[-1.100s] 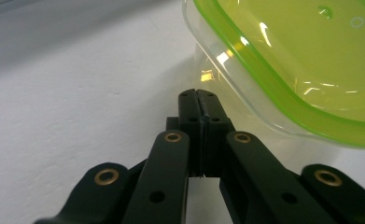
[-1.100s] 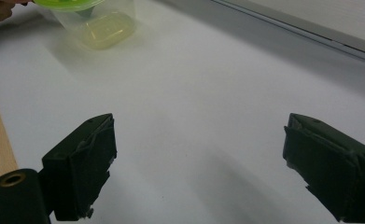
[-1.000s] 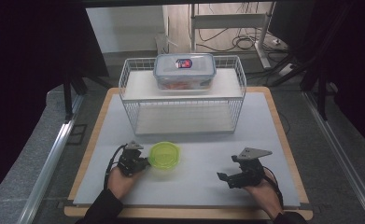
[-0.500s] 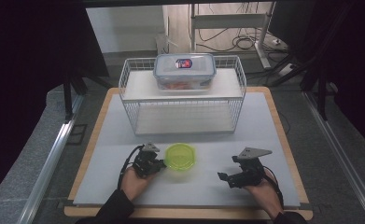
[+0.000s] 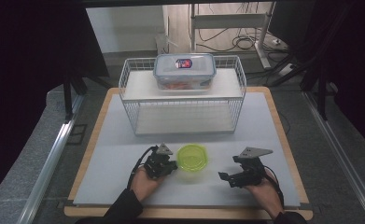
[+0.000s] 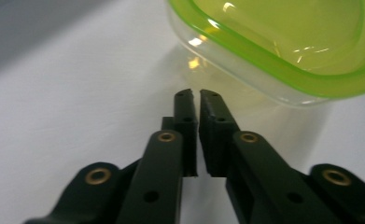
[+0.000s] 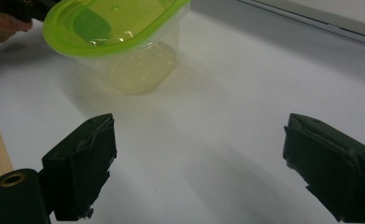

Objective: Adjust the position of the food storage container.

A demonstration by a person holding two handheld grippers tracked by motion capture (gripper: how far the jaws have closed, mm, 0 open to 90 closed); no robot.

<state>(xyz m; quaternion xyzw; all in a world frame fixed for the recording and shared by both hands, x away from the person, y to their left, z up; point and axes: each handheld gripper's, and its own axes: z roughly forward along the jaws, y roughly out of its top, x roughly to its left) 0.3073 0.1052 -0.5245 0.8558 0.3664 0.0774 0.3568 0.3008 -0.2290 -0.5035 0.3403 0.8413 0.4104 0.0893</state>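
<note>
The tub (image 5: 192, 157) is a small clear plastic container with rounded corners and a glossy lime-green lid that snaps over its rim. It stands upright on the near middle of the desk (image 5: 119, 140), between the two grippers. In the right gripper view (image 7: 119, 42) its see-through walls taper down to a smaller base and throw a pale yellow-green tint onto the white surface beneath.

The left gripper (image 5: 169, 166) lies just left of the tub, its matte black fingers (image 6: 187, 116) pointing at the tub's side. They have just been parting slightly: a thin slit shows between their flat, ribbed pads, with nothing in it, and the tips stop just short of the tub's clear wall (image 6: 245, 70). Brass rivets shine on the black linkage arms behind them. A grey three-cornered plate sits on top, and the person's left hand (image 5: 145, 182) grips the body.

The right gripper (image 5: 227, 177) rests to the right of the tub, well apart from it, held in the right hand (image 5: 264, 189). Its fingers (image 7: 84, 163) stand spread wide, blocky black pads with a rough, slightly frayed facing, with bare desk between them.

The desk is a smooth white mat laid on a pale wooden board whose edge frames it.

Farther back stands a white wire rack (image 5: 182, 100) with two flat shelves. On its upper shelf sits a clear rectangular box (image 5: 185, 70) with a clip-on lid, a red and blue label on top and something orange inside.
</note>
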